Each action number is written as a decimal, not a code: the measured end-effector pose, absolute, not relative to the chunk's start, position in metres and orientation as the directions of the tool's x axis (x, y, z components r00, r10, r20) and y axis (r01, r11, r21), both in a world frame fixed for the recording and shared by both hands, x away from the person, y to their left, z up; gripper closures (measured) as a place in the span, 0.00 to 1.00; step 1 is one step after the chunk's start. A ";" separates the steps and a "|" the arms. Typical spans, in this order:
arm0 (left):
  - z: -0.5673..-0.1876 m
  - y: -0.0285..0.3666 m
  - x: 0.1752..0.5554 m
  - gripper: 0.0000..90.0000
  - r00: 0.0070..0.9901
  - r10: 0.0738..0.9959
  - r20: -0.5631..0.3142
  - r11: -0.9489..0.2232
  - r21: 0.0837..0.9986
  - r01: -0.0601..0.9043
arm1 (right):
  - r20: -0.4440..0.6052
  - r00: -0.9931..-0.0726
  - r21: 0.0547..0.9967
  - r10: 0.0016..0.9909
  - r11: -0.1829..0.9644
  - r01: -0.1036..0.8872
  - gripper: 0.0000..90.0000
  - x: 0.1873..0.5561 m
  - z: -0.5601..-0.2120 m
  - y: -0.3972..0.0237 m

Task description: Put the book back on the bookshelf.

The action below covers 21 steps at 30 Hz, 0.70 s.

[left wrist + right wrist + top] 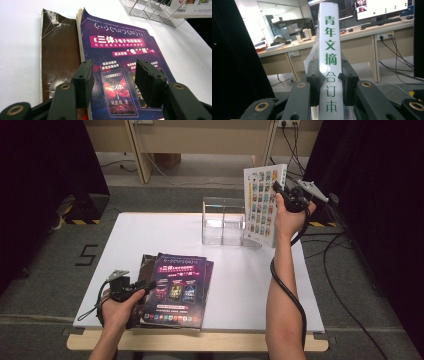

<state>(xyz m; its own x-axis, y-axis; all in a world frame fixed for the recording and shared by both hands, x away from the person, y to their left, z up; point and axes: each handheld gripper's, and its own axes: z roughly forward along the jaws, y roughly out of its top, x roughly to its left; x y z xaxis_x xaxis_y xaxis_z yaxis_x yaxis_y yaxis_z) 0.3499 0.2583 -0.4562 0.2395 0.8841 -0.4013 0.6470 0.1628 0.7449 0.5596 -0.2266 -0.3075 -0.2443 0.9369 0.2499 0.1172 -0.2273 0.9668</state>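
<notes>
Left gripper (145,285) rests open at the purple book (176,287), cover reading 三体, lying on a brown book (58,57). Right gripper (278,189) clamps a white volume (262,202), spine 青年文摘合订本, upright beside the clear acrylic holder (223,221). Risk: tall volume could swing, clip the holder wall.

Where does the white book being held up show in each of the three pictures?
High view: white book upright at upper right, clamped in the right gripper, beside the clear rack.
Left gripper view: its lower corner at top right, behind the rack.
Right gripper view: its spine centre, between the fingers.
Shared landmark: the rack.
</notes>
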 end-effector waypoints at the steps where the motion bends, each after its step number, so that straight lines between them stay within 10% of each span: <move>1: -0.456 0.259 0.350 0.54 0.239 0.884 -0.402 0.163 0.744 0.648 | 0.251 -0.243 0.966 0.937 -0.228 0.118 0.82 0.561 -0.308 -0.226; 21: -0.460 0.257 0.350 0.54 0.237 0.884 -0.402 0.158 0.736 0.658 | 0.152 -0.246 0.987 0.957 -0.135 0.087 0.81 0.552 -0.326 -0.209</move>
